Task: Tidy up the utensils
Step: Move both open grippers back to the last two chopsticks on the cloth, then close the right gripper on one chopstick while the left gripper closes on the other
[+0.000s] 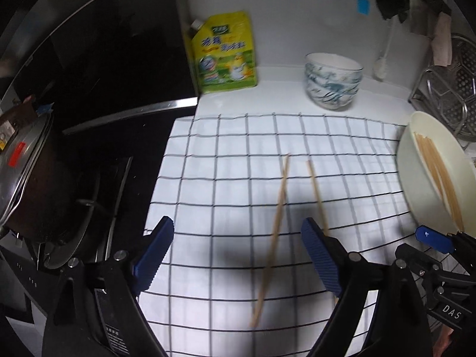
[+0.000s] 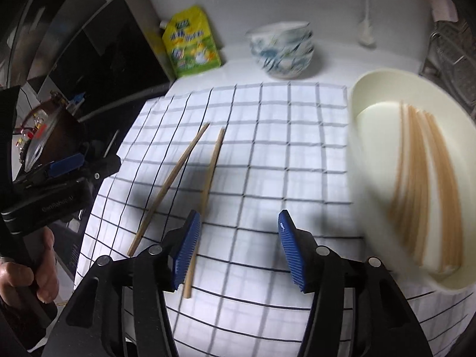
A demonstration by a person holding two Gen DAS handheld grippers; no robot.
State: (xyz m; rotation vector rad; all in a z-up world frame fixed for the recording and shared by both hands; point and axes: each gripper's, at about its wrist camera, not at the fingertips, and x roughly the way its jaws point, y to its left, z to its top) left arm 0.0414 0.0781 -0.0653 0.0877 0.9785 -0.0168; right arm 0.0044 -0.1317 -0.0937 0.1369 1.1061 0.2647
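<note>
Two loose chopsticks (image 1: 278, 229) (image 2: 172, 178) lie on the checked cloth (image 1: 342, 160) (image 2: 282, 136) on the worktop, close but apart. More chopsticks (image 2: 428, 196) lie in the cream bowl (image 2: 372, 95) at the right. Both the left tongs (image 1: 238, 247) and the right tongs (image 2: 238, 247) are wide and hold nothing, above the cloth.

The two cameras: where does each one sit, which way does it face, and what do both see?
Left wrist: sits on the left claw, looking forward over the checked cloth at two loose chopsticks; its own open fingers show, and the right claw at the right edge.
Right wrist: sits on the right claw, facing the same cloth; its open fingers show, and the left claw and left hand.
Shared: chopsticks, cream dish of chopsticks, bowls, yellow pouch.
</note>
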